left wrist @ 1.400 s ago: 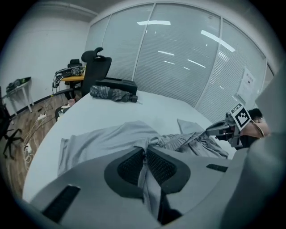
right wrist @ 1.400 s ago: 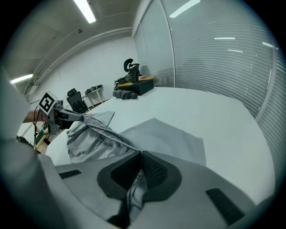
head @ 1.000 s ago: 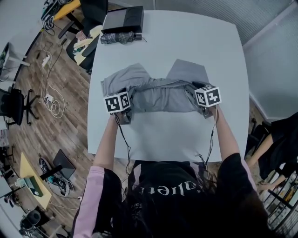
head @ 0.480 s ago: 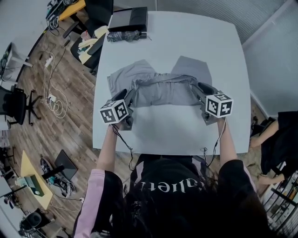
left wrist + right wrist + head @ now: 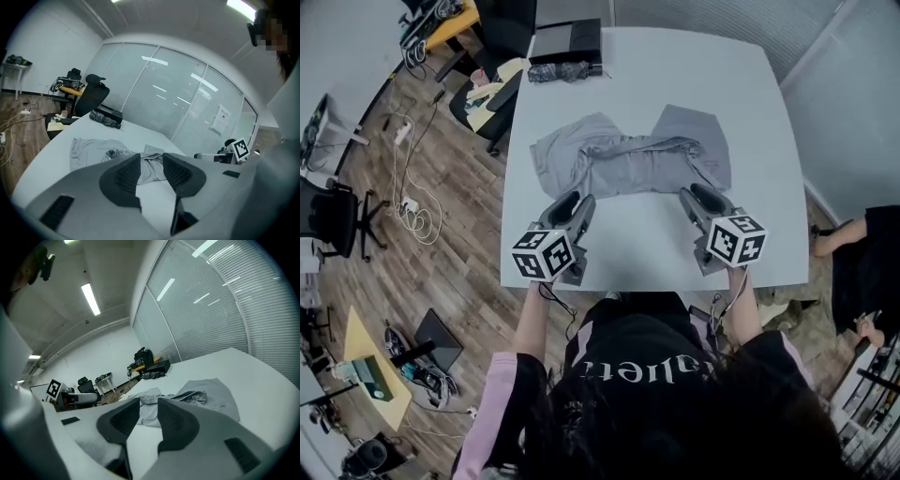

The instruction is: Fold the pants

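Looking down in head view: brown wood-plank floor [image 5: 441, 253] fills the left side, and a white rectangular table [image 5: 675, 75] takes the centre.

Grey fabric pants [image 5: 628, 159] lie flat on the table, upper-middle of the frame. The two leg panels splay toward upper left and upper right, with a bunched fold running across the middle. They are clear of the table edges. Left gripper view puts them at centre-left [image 5: 93, 147]; right gripper view puts them at centre-right [image 5: 211, 397].

Black office chair [image 5: 492, 94] sits off the table's upper-left corner.

Left gripper [image 5: 577, 199] is just below the pants' lower-left edge, over bare tabletop and not touching the cloth. Its own view [image 5: 151, 161] shows the jaws apart with nothing clamped; only distant pants and table show through the gap. The jaws have just been closing, with nothing between them.

Right gripper [image 5: 698, 194] mirrors it near the pants' lower-right edge. Whether it touches the cloth can't be told from head view. Its own view [image 5: 149, 405] shows the jaws apart with a narrower gap and nothing between the pads. They have also just been closing on nothing.

Flat black rectangular case [image 5: 567, 39] sits at the table's top edge. A dark folded umbrella [image 5: 565, 70] lies just below it, well apart from the pants.
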`<control>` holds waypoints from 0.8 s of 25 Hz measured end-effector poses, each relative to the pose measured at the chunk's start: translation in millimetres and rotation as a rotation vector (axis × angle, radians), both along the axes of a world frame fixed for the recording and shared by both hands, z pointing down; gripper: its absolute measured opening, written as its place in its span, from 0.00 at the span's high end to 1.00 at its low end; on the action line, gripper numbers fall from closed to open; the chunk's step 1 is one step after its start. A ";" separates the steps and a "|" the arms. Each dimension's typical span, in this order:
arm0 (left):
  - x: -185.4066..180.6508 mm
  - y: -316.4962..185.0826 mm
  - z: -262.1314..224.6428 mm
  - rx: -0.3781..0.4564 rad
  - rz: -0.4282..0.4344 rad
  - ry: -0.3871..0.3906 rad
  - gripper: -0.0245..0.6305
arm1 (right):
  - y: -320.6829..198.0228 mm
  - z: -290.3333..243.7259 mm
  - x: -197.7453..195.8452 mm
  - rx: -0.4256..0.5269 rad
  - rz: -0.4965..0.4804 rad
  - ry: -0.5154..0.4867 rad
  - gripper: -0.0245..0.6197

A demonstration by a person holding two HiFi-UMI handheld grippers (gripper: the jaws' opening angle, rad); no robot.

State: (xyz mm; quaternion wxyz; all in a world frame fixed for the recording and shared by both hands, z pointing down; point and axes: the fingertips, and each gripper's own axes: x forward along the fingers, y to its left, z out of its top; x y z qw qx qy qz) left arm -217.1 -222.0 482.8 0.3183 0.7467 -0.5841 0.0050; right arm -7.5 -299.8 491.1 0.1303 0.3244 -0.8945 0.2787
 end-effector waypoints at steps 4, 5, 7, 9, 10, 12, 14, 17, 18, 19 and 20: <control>9.3 42.8 -10.0 0.030 0.045 -0.054 0.74 | 48.6 -8.9 -8.8 -0.004 0.020 -0.031 0.77; 10.9 54.0 -11.6 0.035 0.052 -0.066 0.74 | 60.6 -10.5 -11.0 -0.004 0.022 -0.036 0.77; 14.9 76.6 -14.2 0.041 0.068 -0.092 0.76 | 84.0 -14.1 -13.9 -0.003 0.030 -0.045 0.78; 21.0 97.2 -16.2 0.048 0.091 -0.117 0.77 | 106.2 -18.6 -13.9 0.000 0.045 -0.052 0.78; 24.5 106.4 -16.9 0.053 0.103 -0.125 0.78 | 116.7 -21.0 -13.4 0.003 0.053 -0.056 0.79; 30.9 123.0 -17.8 0.062 0.123 -0.131 0.79 | 136.4 -24.5 -13.6 0.009 0.065 -0.061 0.80; 36.3 138.3 -18.7 0.071 0.139 -0.128 0.80 | 155.0 -26.5 -15.6 0.015 0.070 -0.062 0.81; 42.5 158.9 -21.1 0.082 0.151 -0.124 0.80 | 179.7 -29.8 -19.2 0.023 0.064 -0.058 0.83; 44.0 164.7 -21.8 0.084 0.150 -0.123 0.81 | 186.3 -31.2 -20.2 0.026 0.061 -0.056 0.83; 45.2 169.7 -22.5 0.086 0.147 -0.121 0.81 | 191.7 -32.7 -20.9 0.029 0.057 -0.055 0.84; 46.3 174.1 -23.5 0.088 0.143 -0.119 0.81 | 196.2 -34.5 -21.4 0.034 0.052 -0.054 0.85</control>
